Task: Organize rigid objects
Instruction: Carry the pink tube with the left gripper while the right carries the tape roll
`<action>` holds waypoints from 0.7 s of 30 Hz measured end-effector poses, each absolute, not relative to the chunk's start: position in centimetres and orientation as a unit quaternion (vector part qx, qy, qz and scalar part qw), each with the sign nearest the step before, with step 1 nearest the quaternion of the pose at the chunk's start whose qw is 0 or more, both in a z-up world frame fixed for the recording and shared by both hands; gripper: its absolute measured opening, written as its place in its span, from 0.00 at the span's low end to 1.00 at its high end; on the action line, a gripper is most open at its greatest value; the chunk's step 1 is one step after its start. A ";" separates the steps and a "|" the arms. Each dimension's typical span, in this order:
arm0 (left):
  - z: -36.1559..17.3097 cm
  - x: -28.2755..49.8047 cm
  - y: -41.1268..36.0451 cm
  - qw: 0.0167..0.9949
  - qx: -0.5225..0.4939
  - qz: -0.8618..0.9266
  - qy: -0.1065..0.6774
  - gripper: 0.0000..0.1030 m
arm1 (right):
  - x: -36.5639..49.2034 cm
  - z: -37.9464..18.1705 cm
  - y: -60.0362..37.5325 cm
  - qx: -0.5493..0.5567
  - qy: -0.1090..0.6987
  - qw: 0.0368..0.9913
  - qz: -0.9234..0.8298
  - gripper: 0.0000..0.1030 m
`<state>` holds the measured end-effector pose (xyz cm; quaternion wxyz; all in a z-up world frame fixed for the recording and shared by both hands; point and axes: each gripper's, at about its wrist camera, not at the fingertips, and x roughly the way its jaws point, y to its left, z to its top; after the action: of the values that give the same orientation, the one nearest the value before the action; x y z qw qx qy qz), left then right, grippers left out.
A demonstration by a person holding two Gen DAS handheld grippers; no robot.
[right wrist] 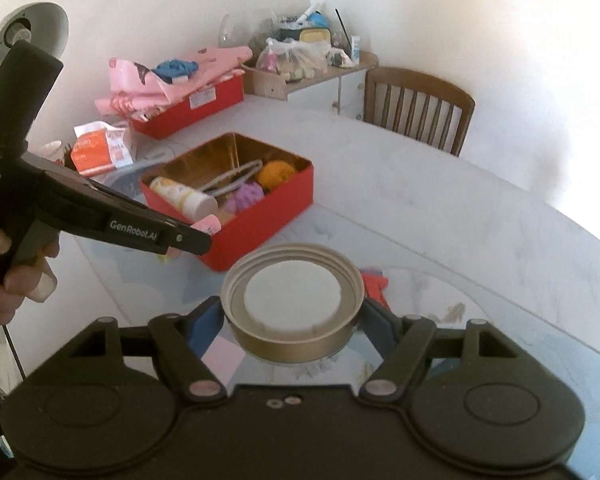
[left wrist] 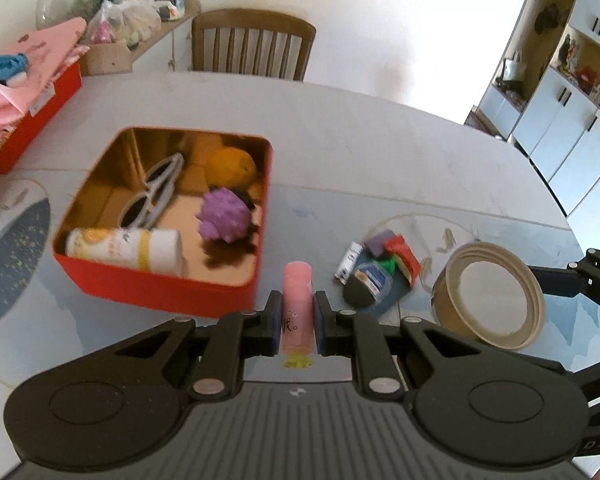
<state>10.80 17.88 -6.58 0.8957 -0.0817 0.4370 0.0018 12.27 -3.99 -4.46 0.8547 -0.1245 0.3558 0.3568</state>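
Item: red tin (left wrist: 152, 288), lidless, gold-lined, on the pale surface (left wrist: 380, 152).
Contents, 4 pieces: white-and-yellow bottle (left wrist: 128, 248) lying along the near wall; grey sunglasses (left wrist: 156, 188); purple spiky ball (left wrist: 222, 216); orange round object (left wrist: 232, 166) in the far corner.

In hand, 2 pieces:
- Left gripper (left wrist: 298, 320), clamped on a pink tube (left wrist: 296, 292); tube pale pink with small printed marks and a yellow end toward the camera, held off the surface just beside the tin's near corner.
- Right gripper (right wrist: 292, 320), jaws wide and pressed on both sides of a round bronze lid (right wrist: 292, 300); lid shows a ridged rim and white inner disc, hollow side up, held off the surface.

Outstanding: small cluster (left wrist: 376, 268) on the surface right of the tin, including a white tube, purple block and red piece.

Status, judged: about half sorted; 2 pieces in transit, the cluster untouched.
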 end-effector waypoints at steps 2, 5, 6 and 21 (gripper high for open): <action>-6.1 10.9 18.6 0.899 -0.081 0.003 0.431 0.15 | 12.3 -4.1 -3.2 -0.128 0.352 0.855 0.358 0.72; -5.4 11.2 19.9 0.902 -0.080 0.005 0.424 0.15 | 12.4 -3.6 -1.9 -0.131 0.347 0.857 0.359 0.72; -5.2 11.3 20.2 0.903 -0.080 0.005 0.421 0.15 | 12.5 -3.5 -1.5 -0.132 0.346 0.857 0.359 0.72; -4.8 14.6 26.9 0.909 -0.063 0.017 0.411 0.15 | 15.6 -3.2 6.1 -0.145 0.343 0.854 0.364 0.72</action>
<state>14.55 26.91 -4.80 0.9094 -0.0627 0.4108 0.0174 15.55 6.07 -3.18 0.8537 -0.1447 0.3433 0.3639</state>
